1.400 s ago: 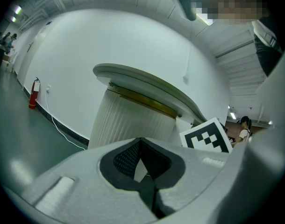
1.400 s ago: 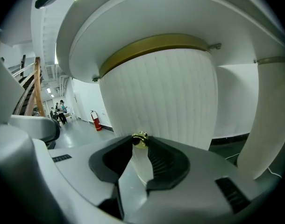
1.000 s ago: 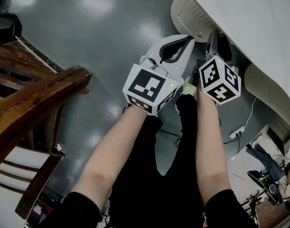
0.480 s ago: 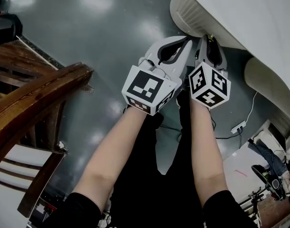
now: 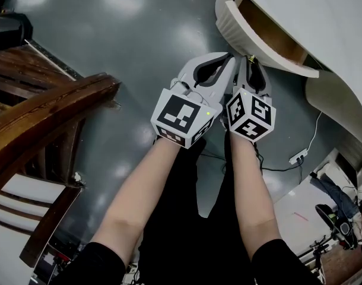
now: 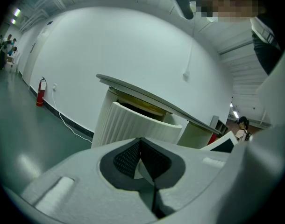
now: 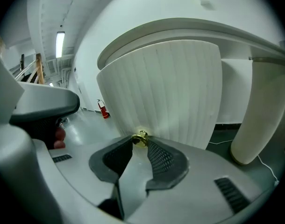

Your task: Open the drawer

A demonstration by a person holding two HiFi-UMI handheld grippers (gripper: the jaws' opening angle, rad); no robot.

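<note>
A white ribbed drawer (image 5: 243, 27) stands pulled out from under the white rounded tabletop (image 5: 323, 16), and its wooden inside (image 5: 270, 31) shows. My right gripper (image 5: 250, 62) is shut on the drawer's small gold knob (image 7: 140, 138), which sits between its fingertips against the drawer front (image 7: 166, 92). Close beside it on the left, my left gripper (image 5: 226, 59) is shut with nothing in it. In the left gripper view the left gripper (image 6: 141, 143) points at the drawer (image 6: 138, 122), which juts out under the tabletop (image 6: 147, 96).
A dark wooden chair (image 5: 50, 129) stands at the left. A cable and power strip (image 5: 297, 158) lie on the grey floor at the right. The table's white leg (image 7: 254, 111) is beside the drawer. A fire extinguisher (image 6: 39, 91) stands by the far wall.
The drawer has slid out from under the tabletop. My right gripper has drawn back toward the person with the knob in it, and the left gripper has drawn back alongside.
</note>
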